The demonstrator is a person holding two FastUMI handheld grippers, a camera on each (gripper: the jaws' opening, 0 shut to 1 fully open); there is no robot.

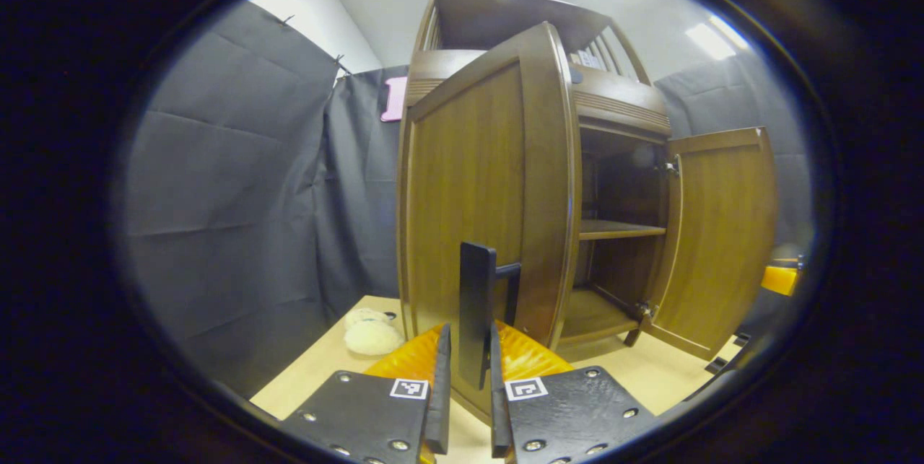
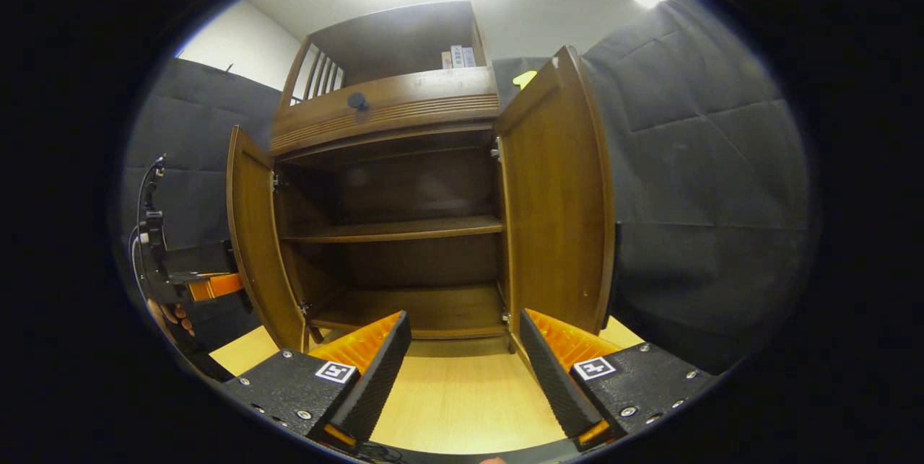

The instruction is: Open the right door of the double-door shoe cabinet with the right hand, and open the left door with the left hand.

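We judge the task close to done: both doors of the shoe cabinet (image 2: pixel 390 182) stand open. In the right gripper view the right door (image 2: pixel 556 197) is swung wide, and the right gripper (image 2: pixel 462 363) hangs in front of the opening with its fingers well apart, holding nothing. In the left gripper view the left gripper (image 1: pixel 469 384) is clamped on the dark handle (image 1: pixel 476 305) of the left door (image 1: pixel 484 190), which stands pulled out toward the camera. What looks left is letting go of that handle, maybe swinging the door a bit wider.

The cabinet sits on a pale wooden tabletop (image 2: pixel 447 399); we see one inner shelf (image 2: pixel 393 229), bare, and a drawer knob (image 2: pixel 357 99) above the doors. A white fluffy thing (image 1: pixel 372 334) lies beside the cabinet on the table. Dark cloth walls (image 1: pixel 238 182) surround the booth, with ceiling lights above.
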